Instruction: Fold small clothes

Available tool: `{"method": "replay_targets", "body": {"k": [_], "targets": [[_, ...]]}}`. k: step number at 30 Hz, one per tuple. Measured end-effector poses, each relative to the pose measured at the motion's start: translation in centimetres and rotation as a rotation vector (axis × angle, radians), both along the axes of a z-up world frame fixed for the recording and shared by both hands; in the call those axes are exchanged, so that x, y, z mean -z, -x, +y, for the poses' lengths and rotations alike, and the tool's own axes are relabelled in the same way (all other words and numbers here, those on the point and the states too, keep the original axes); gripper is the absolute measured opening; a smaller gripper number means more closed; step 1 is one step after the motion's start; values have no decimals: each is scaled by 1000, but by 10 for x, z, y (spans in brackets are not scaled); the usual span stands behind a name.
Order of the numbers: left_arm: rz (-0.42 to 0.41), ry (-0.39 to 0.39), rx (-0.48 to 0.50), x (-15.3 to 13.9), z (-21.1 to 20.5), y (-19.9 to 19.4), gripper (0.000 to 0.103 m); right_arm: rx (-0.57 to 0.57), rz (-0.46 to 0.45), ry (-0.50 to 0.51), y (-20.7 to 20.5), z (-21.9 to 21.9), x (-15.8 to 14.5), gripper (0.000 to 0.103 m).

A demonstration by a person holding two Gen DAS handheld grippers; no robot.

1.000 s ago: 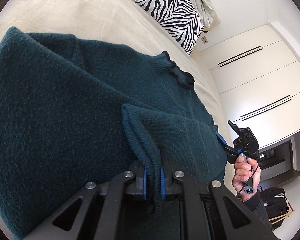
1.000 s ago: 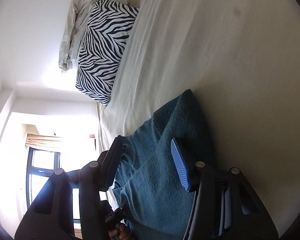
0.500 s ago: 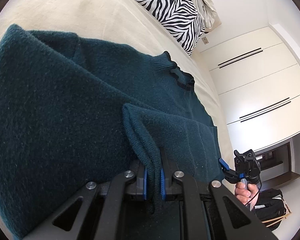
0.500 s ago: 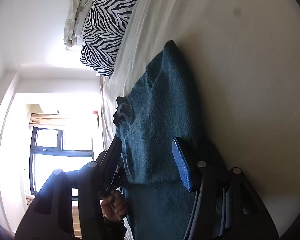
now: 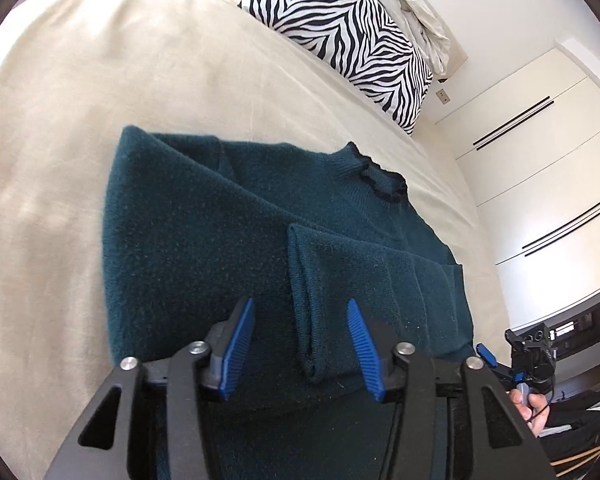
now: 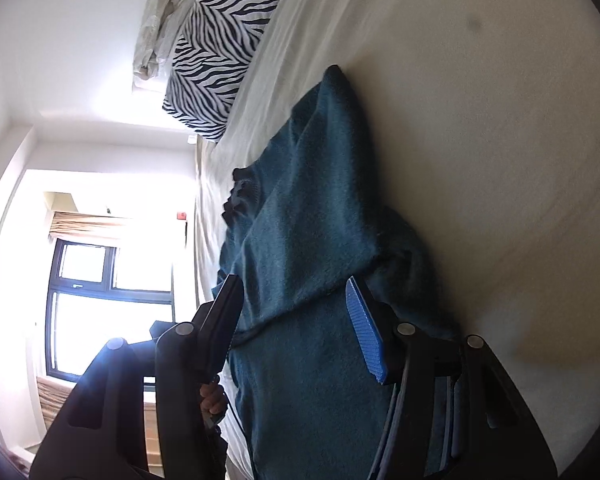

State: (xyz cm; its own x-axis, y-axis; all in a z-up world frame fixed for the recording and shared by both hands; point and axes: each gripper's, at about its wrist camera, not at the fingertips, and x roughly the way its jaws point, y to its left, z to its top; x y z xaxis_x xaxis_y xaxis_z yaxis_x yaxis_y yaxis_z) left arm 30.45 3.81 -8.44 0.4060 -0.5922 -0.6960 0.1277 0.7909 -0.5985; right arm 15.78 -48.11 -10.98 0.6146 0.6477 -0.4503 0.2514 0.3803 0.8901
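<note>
Teal knit makes up the sweater [image 5: 228, 240], which is laid flat on the cream bed sheet [image 5: 100, 80], its dark collar [image 5: 380, 178] turned toward the zebra pillow [image 5: 348, 32]. A folded sleeve cuff [image 5: 316, 312] is seen between the blue pads of the left gripper [image 5: 302, 350], whose jaws are opening and no longer press it. The right gripper [image 6: 296, 328] is held spread above the sweater's edge, with nothing pinched.
</note>
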Motion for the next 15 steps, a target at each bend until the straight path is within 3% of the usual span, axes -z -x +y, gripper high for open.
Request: {"method": "replay_targets", "body": {"k": [3,8,11,15], "targets": [[-31,22,25,-9,-9,5,56,-13,-49,-11,-1,11,-11,53],[-12,-94,97,8,-34,7,59,-23,11,-8,-6,22,8,53],[-14,-79,85,8,-25,19,57,-6,36,-11,8,22,20,52],[-75,-120,66,-14,-1,61,60,13,-13,20,43,21,-1,54]]}}
